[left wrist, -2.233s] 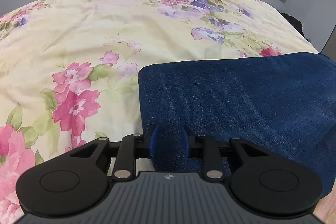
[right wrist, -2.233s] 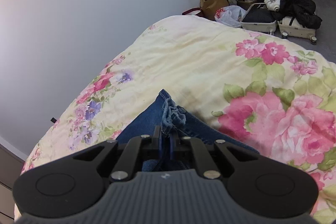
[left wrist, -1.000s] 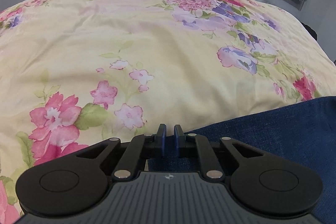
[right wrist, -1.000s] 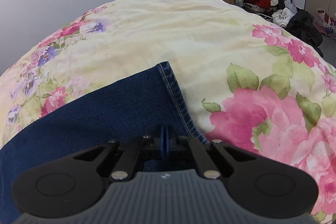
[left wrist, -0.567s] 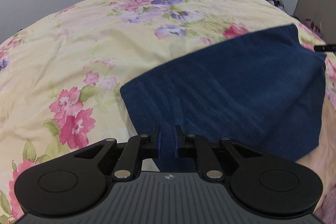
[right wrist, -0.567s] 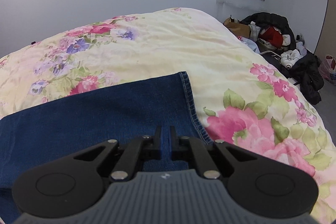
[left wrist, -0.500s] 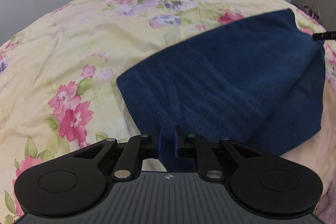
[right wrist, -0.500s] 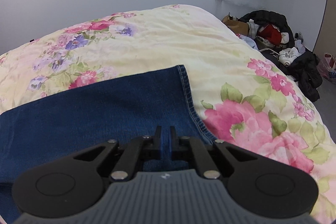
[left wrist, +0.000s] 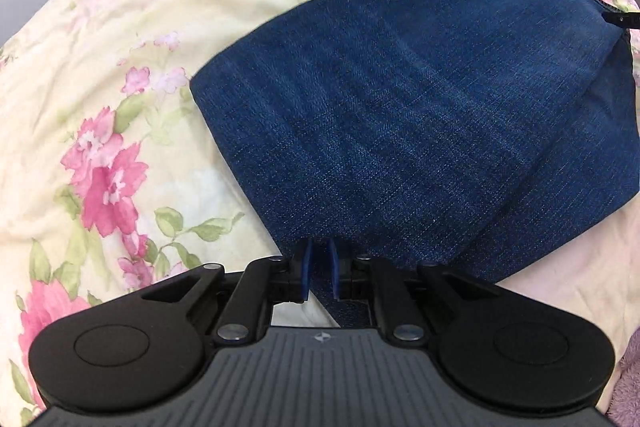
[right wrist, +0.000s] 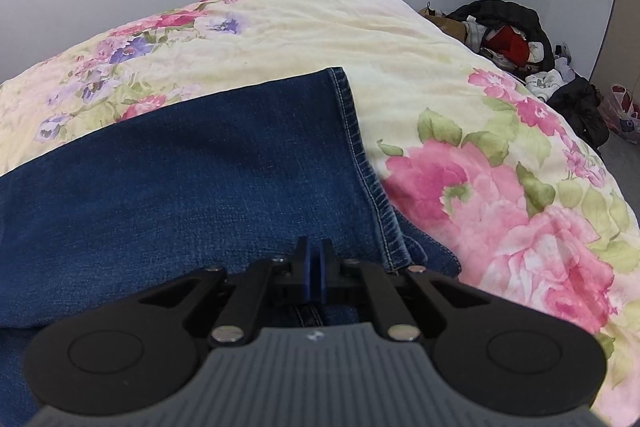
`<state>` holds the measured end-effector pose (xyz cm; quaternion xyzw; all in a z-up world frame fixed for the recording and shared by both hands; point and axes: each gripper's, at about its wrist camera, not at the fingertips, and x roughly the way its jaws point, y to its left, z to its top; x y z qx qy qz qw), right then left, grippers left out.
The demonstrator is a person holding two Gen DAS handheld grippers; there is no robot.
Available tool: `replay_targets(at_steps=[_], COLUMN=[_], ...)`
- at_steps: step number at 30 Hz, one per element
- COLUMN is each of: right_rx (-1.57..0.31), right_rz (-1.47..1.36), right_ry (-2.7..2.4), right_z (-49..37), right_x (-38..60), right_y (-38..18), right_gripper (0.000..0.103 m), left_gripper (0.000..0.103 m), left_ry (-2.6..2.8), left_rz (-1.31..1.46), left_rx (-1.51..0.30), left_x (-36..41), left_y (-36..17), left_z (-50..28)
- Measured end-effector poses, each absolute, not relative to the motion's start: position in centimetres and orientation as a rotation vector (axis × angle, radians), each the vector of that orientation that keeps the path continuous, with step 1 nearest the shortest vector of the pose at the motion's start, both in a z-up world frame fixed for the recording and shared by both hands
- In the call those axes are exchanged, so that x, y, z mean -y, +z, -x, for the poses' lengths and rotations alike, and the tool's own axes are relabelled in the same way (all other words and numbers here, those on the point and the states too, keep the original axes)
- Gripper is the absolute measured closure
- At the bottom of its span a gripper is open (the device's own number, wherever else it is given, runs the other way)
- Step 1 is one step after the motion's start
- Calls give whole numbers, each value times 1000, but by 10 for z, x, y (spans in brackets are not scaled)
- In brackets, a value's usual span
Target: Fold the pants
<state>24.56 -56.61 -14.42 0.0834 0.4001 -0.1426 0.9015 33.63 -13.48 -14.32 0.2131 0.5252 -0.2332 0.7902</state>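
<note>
Pants (left wrist: 400, 115) lie on the quilt (left wrist: 120, 75), already doubled over. L gripper (left wrist: 319, 267) is pinched on the near fold edge, fingers nearly together w/ denim between. R gripper (right wrist: 314, 273) has its fingers fully together, clamped on the layers by the stitched hem (right wrist: 360, 163). Denim looks heavy-ish, soft but w/ body: drapes, holds a crease, not slippery. Best grip probably at edges & hem corners, taking all layers, or lower ones may slide and sag.
</note>
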Motion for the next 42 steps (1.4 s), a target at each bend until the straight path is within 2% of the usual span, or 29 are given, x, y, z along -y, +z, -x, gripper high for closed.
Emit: replay_targets(at_steps=[4,5,6,7,8,11,12,14,18,26,32,37,39,42], right_rx=[-831,-821,-812,-804,-800,-808,-809,-807,-796,-749,-687,-650,-610,-576], right_rz=[-164,-174,-187,-208,-228,-273,-292,-345,-486,-818,-1033,-1212,-1236,-1253], right_ry=[-305,-306,-306,-303,-298,-295,-295,-301,-318,-317,-321,-281,-254,-209], right_z=[-245,-241,-237,-232,-227,-213,-208,-199,-180,-156,-144,-153,-163,-181], right_x=[564,564,564,565,566,569,570,576,590,627,656,679,680,679], right_y=[-133,-128,-124,-120,-117,-112,-110,-108,-109,-127,-154,-189,-197,-205], right_gripper=[103,100,92,77,70,69,68,60,56,38,31,29,30,40], left_gripper=[89,88,86,83,81,75,74,73,73,72,72,72,72,72], left_ry=[-487,-485,-480,-475,-468,-440,-432,-416,-443,-493,-521,-534,-544,-568], left_rz=[-488,-495,-496,-491,-485,-470,-461,-426,-274,-180,-112,-75,-76,-92], left_rx=[-1100,-1084,-1070,-1058,-1043,-989,-966,-930,-905,-954,-994,-1013,-1006,-987], left_x=[127,124,120,116,112,104,103,103,112,172,218,240,248,261], left_y=[-123,-115,-108,-101,-93,-71,-62,-47,-29,-53,-91,-112,-119,-123], left_z=[-329,-327,-325,-323,-322,-321,-322,-323,-329,-344,-367,-382,-387,-395])
